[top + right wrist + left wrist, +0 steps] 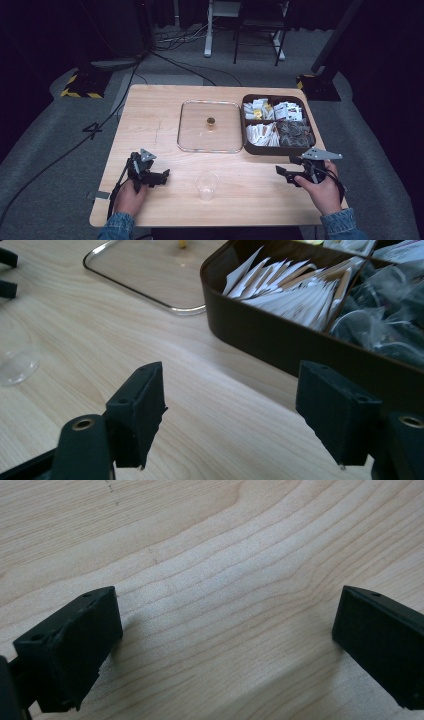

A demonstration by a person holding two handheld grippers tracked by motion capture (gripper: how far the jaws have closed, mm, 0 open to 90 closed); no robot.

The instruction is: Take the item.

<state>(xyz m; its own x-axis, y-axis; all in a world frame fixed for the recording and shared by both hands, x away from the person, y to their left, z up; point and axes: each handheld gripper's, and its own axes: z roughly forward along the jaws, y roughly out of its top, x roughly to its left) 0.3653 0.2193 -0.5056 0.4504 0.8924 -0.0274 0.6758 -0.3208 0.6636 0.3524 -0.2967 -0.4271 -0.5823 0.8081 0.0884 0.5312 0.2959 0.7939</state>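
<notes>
Both claws released, nothing between them: left gripper (162,176) over bare table (210,580), right gripper (230,405) near brown box (260,340). Clear cup (15,362) cut off at frame edge. Dark-packet compartment (385,320) contents hard to make out.

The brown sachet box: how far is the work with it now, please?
Done: the clear lid lies flat beside the brown sachet box, so the box stands open. In hand: nothing; the left gripper and right gripper are open and hold nothing. Left: no sachet is taken, and the clear cup looks empty.
</notes>
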